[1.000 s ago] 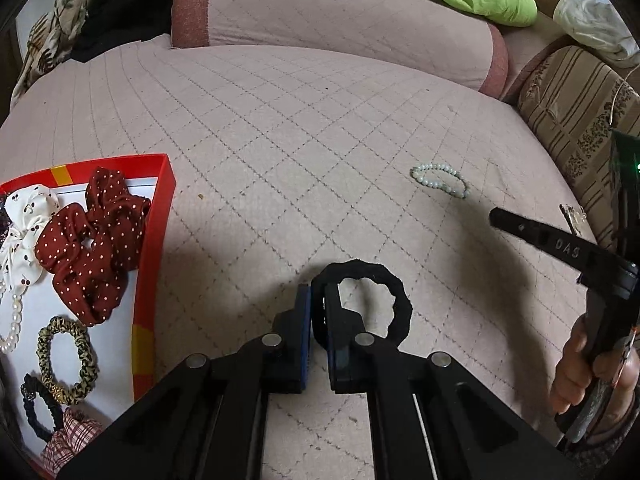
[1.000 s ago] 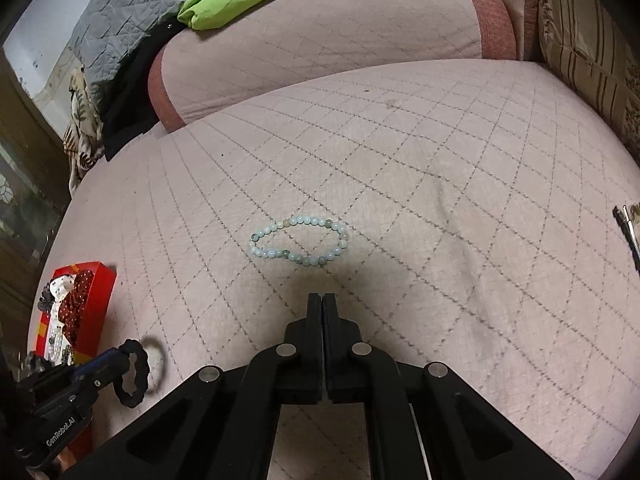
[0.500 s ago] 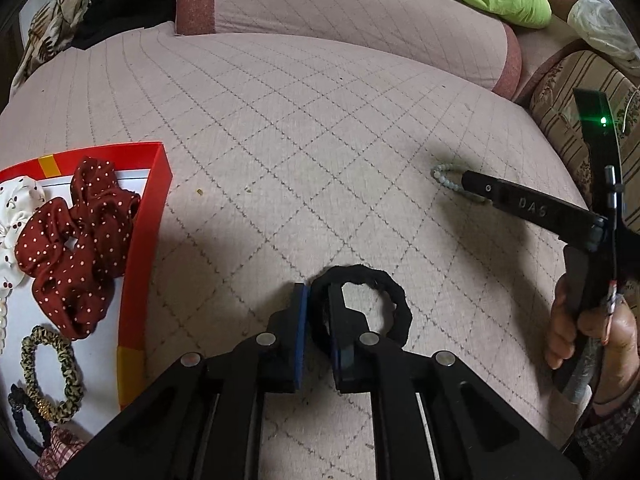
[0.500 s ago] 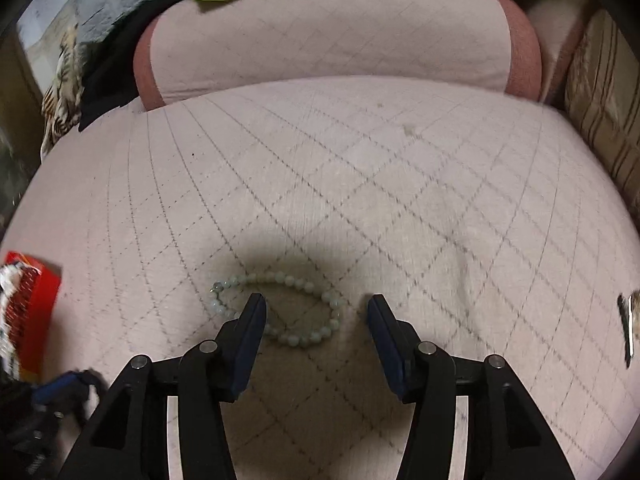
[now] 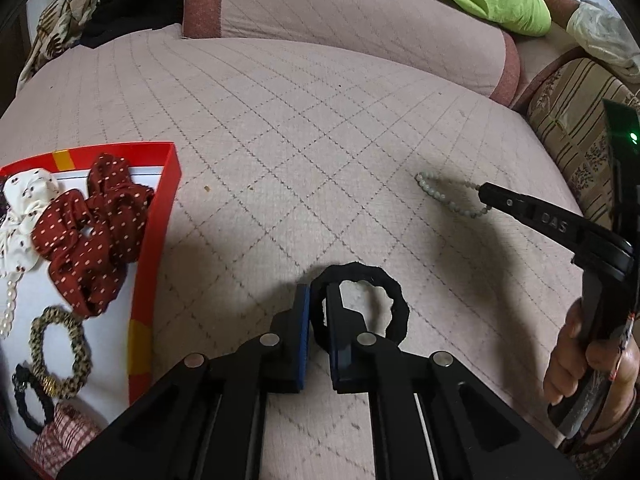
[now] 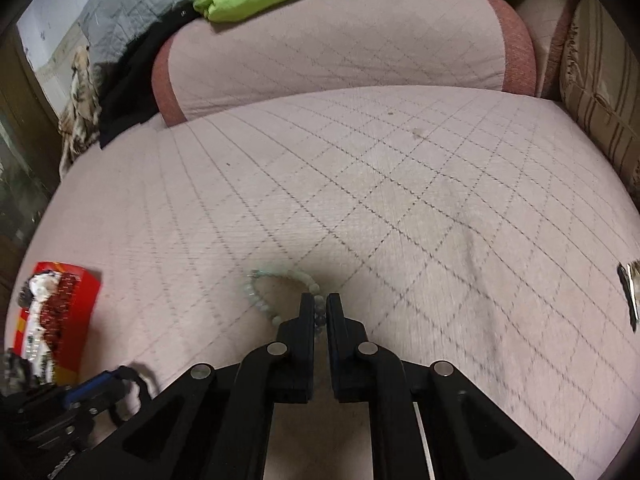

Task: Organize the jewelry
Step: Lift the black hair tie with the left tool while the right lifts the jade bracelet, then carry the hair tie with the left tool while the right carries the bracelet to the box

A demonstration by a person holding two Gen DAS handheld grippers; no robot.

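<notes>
Right wrist view: the right gripper (image 6: 319, 305) is clamped on one side of the pale bead bracelet (image 6: 256, 296), the rest of the loop lying on the quilted sofa seat (image 6: 400, 200). Left wrist view: the left gripper (image 5: 318, 300) is clenched on the black hair tie (image 5: 394, 300), held just above the seat near the red tray (image 5: 158, 240) that holds scrunchies and other ties. Judged step: both items grasped, neither placed; next, each needs a lift and carry over the tray rim before release, without the bracelet snagging.
</notes>
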